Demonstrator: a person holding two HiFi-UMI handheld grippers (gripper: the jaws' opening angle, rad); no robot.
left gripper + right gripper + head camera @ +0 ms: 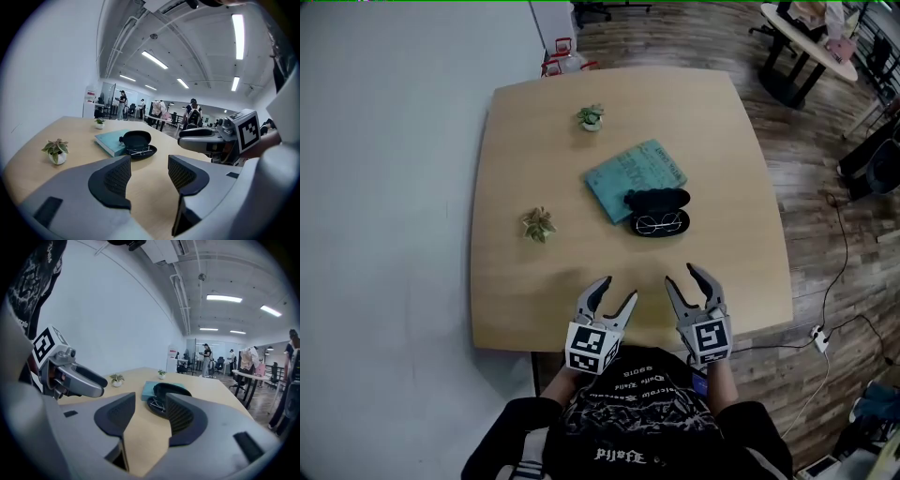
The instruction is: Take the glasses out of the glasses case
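My left tongs (pixel 616 291) and right tongs (pixel 682 276) hung open and empty over the near edge of the counter (pixel 534 131). The glasses (pixel 661 223) lay inside the open case (pixel 657 201), farther out, against the near right corner of a teal book (pixel 628 173).

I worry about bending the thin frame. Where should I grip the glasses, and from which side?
Probably the bridge between the lenses, coming from above: the glasses lie flat in the open glasses case, its rim around them and lid raised on the far side.
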